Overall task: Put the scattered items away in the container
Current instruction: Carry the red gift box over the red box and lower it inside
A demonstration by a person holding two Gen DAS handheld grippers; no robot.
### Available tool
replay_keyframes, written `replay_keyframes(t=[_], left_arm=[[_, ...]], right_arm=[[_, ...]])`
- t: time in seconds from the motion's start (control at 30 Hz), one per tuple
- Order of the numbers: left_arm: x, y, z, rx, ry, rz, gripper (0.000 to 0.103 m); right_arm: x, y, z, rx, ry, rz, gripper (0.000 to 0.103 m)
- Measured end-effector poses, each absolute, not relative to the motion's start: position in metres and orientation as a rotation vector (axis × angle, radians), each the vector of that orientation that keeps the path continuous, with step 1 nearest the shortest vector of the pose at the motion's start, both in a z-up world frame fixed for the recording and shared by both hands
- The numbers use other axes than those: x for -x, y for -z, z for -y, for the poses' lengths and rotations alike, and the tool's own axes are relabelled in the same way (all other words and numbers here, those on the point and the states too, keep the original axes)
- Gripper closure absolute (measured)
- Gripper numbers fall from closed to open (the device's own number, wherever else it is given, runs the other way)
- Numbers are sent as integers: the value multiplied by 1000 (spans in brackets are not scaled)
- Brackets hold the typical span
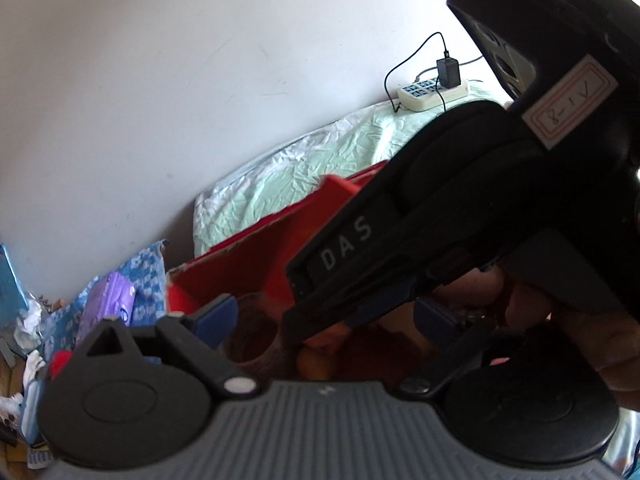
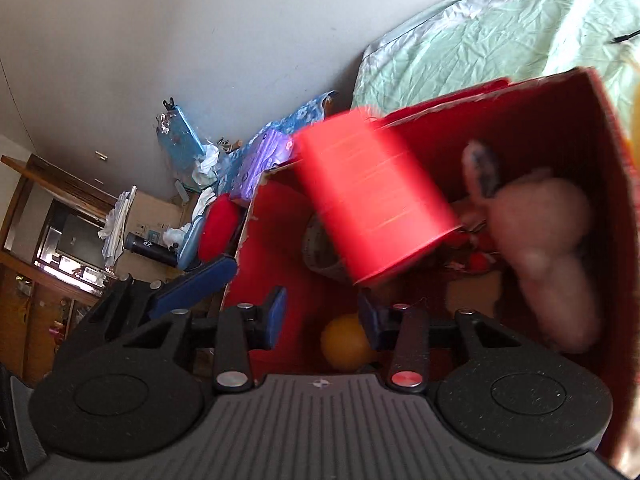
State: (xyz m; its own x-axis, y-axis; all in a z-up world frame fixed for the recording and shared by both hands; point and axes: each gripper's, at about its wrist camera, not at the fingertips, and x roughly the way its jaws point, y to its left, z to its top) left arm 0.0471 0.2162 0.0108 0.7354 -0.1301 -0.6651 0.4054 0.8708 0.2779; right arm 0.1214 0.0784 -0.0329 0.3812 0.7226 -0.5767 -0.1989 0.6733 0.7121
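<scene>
A red cardboard box point(image 2: 608, 168) lies open under both grippers. In the right wrist view a red plastic cup point(image 2: 372, 196) is motion-blurred, tilted with its mouth down-right, just past my right gripper point(image 2: 322, 318), whose blue fingers point(image 2: 276, 316) stand apart and open. Inside the box lie a pink plush toy point(image 2: 548, 232), an orange ball point(image 2: 344, 342) and a patterned roll point(image 2: 320, 252). My left gripper point(image 1: 326, 312) is open over the box point(image 1: 224, 264). The black body of the right gripper point(image 1: 400, 220), held by a hand point(image 1: 592, 332), crosses in front of it.
A bed with a pale green sheet point(image 1: 320, 160) runs behind the box, with a power strip and charger point(image 1: 434, 90) on it. Left of the box lie a purple packet point(image 2: 260, 160), blue floral cloth, a red cushion point(image 2: 218, 224) and a wooden cabinet point(image 2: 48, 240).
</scene>
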Motion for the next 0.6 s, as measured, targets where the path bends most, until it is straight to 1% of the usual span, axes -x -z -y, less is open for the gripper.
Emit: replay_keyframes(t=[0.17, 0.27, 0.43, 0.5, 0.57, 0.6], left_arm=[[-48, -7, -237, -331, 348, -703, 9], [-49, -19, -251, -295, 392, -687, 9], [-65, -3, -256, -244, 478, -736, 9], [-72, 1, -254, -210, 526, -775, 9], [-82, 7, -254, -183, 551, -812, 9], [-86, 11, -253, -171, 561, -835, 9]], right_arm=[[-119, 26, -96, -550, -613, -976, 59], [-112, 21, -77, -579, -519, -938, 56], [-94, 7, -39, -666, -386, -841, 56], [-93, 4, -30, -695, -341, -801, 53], [-96, 6, -28, -688, -280, -784, 43], [-100, 8, -29, -673, -255, -791, 43]])
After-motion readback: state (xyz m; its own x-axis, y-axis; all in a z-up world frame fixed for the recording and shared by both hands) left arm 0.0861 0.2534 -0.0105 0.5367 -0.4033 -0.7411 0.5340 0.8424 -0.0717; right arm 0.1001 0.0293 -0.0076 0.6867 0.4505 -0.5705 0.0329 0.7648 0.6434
